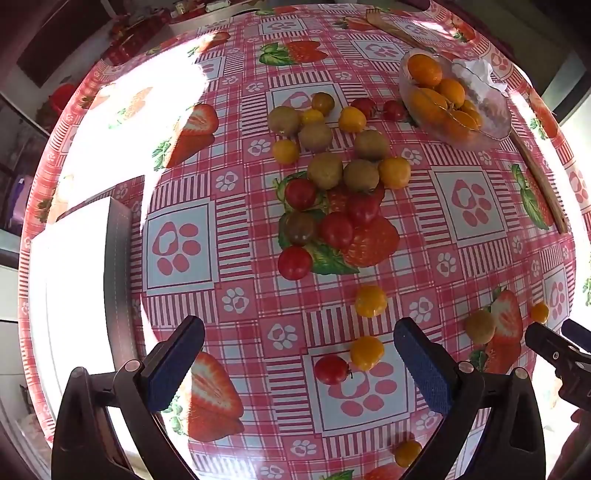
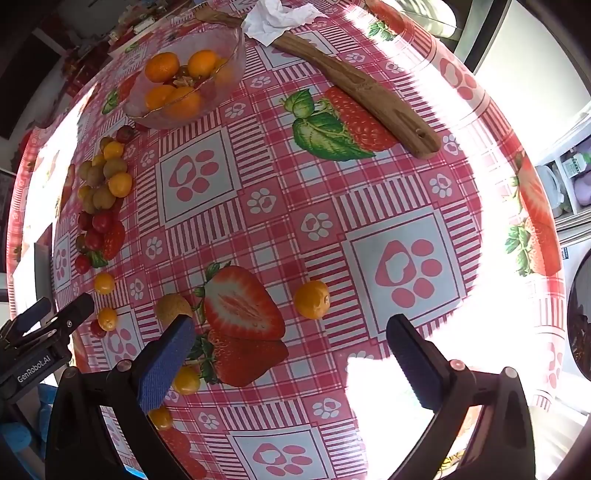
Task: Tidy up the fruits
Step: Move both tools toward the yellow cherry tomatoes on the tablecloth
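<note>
A pile of small fruits (image 1: 332, 177) lies mid-table: red tomatoes, green-brown kiwis and yellow-orange ones. A glass bowl (image 1: 491, 122) at the far right holds several orange fruits (image 1: 424, 68). My left gripper (image 1: 299, 365) is open and empty above a red tomato (image 1: 331, 369) and a yellow fruit (image 1: 366, 352). My right gripper (image 2: 290, 354) is open and empty, with an orange fruit (image 2: 312, 299) just beyond its fingers and a kiwi (image 2: 173, 308) by its left finger. The bowl (image 2: 236, 55) and pile (image 2: 103, 192) show at the left in the right wrist view.
A wooden spatula (image 2: 362, 88) lies beyond the bowl beside a crumpled white tissue (image 2: 280, 16). A white box (image 1: 81, 280) sits at the table's left. Loose yellow fruits (image 2: 186, 380) lie near the front edge. The tablecloth is red check with printed strawberries.
</note>
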A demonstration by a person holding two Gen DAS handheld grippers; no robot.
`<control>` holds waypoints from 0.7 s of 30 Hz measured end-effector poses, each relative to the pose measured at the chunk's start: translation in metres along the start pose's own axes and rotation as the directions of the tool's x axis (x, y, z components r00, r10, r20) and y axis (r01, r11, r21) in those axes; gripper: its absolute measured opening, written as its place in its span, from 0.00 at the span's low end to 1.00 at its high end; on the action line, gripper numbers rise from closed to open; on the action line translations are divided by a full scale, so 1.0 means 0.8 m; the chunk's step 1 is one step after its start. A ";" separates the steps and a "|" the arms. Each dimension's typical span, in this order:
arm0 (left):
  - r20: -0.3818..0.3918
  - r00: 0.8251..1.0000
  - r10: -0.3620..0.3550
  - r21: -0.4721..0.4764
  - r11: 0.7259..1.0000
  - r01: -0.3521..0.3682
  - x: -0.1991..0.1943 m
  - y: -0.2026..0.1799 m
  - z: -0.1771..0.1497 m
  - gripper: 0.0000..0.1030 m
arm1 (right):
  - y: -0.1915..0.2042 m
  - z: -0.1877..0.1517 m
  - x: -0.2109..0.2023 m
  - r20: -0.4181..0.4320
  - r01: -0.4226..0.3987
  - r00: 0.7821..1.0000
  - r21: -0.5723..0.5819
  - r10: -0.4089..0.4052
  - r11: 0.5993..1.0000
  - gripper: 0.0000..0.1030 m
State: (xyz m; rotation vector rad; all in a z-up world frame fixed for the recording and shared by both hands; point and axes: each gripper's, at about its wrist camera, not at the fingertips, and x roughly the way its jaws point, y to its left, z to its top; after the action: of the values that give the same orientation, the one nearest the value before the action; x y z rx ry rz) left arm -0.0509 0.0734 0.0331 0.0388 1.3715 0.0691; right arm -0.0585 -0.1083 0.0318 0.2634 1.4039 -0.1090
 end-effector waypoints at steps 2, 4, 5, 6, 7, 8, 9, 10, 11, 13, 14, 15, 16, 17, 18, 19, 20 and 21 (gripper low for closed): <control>0.000 1.000 0.002 -0.002 1.000 -0.002 0.002 -0.001 0.000 1.00 | -0.002 0.001 0.001 0.001 -0.001 1.000 0.001 0.001 1.000 1.00; -0.001 1.000 0.003 -0.006 1.000 -0.003 0.003 -0.004 0.000 1.00 | -0.005 0.001 0.003 0.001 -0.002 1.000 0.000 0.002 1.000 1.00; -0.001 1.000 0.003 -0.006 1.000 -0.003 0.004 -0.004 0.001 1.00 | -0.007 0.001 0.004 0.000 -0.001 1.000 0.000 0.001 1.000 1.00; -0.001 1.000 0.003 -0.004 1.000 -0.003 0.004 -0.004 0.001 1.00 | -0.013 0.003 0.002 0.003 -0.001 1.000 0.000 0.001 1.000 1.00; -0.001 1.000 0.003 -0.004 1.000 -0.003 0.004 -0.004 0.000 1.00 | -0.015 0.004 0.002 0.003 0.000 1.000 0.000 0.000 1.000 1.00; -0.001 1.000 0.004 -0.003 1.000 -0.004 0.004 -0.005 0.001 1.00 | -0.018 0.004 0.003 0.003 0.000 1.000 0.001 0.000 1.000 1.00; -0.001 1.000 0.004 -0.001 1.000 -0.004 0.005 -0.005 0.002 1.00 | -0.020 0.005 0.004 0.003 0.001 1.000 0.000 -0.001 1.000 1.00; -0.002 1.000 0.004 -0.001 1.000 -0.004 0.005 -0.006 0.002 1.00 | -0.022 0.005 0.004 0.004 0.002 1.000 -0.001 -0.002 1.000 1.00; -0.003 1.000 0.004 0.000 1.000 -0.004 0.006 -0.007 0.003 1.00 | -0.025 0.005 0.005 0.004 0.002 1.000 -0.002 -0.002 1.000 1.00; -0.004 1.000 0.004 0.002 1.000 -0.004 0.007 -0.009 0.004 1.00 | -0.029 0.006 0.007 0.005 0.003 1.000 -0.004 -0.003 1.000 1.00; -0.004 1.000 0.005 -0.001 1.000 -0.005 0.007 -0.009 0.004 1.00 | -0.031 0.006 0.008 0.004 0.004 1.000 -0.005 -0.004 1.000 1.00; -0.003 1.000 0.005 -0.003 1.000 -0.005 0.007 -0.009 0.004 1.00 | -0.028 0.006 0.007 0.003 0.002 1.000 -0.005 -0.002 1.000 1.00; -0.003 1.000 0.005 -0.008 1.000 -0.005 0.008 -0.009 0.004 1.00 | -0.027 0.007 0.006 0.002 0.000 1.000 -0.006 0.000 1.000 1.00; -0.004 1.000 0.004 -0.010 1.000 -0.004 0.008 -0.008 0.003 1.00 | -0.029 0.006 0.006 0.005 0.001 1.000 -0.007 -0.001 1.000 1.00; -0.004 1.000 0.002 -0.011 1.000 -0.002 0.008 -0.007 0.004 1.00 | -0.032 0.005 0.006 0.006 0.003 1.000 -0.008 -0.003 1.000 1.00; -0.005 1.000 0.002 -0.010 1.000 -0.002 0.009 -0.007 0.004 1.00 | -0.035 0.004 0.006 0.009 0.005 1.000 -0.009 -0.005 1.000 1.00; -0.006 1.000 0.003 -0.006 1.000 -0.003 0.010 -0.006 0.003 1.00 | -0.037 0.002 0.004 0.012 0.007 1.000 -0.009 -0.006 1.000 1.00; -0.007 1.000 0.004 -0.002 1.000 -0.004 0.011 -0.007 0.003 1.00 | -0.039 0.000 0.004 0.013 0.005 1.000 -0.007 -0.005 1.000 1.00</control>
State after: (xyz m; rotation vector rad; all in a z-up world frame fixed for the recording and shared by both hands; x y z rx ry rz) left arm -0.0467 0.0681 0.0246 0.0394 1.3781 0.0745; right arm -0.0654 -0.1381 0.0246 0.2532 1.3917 -0.1095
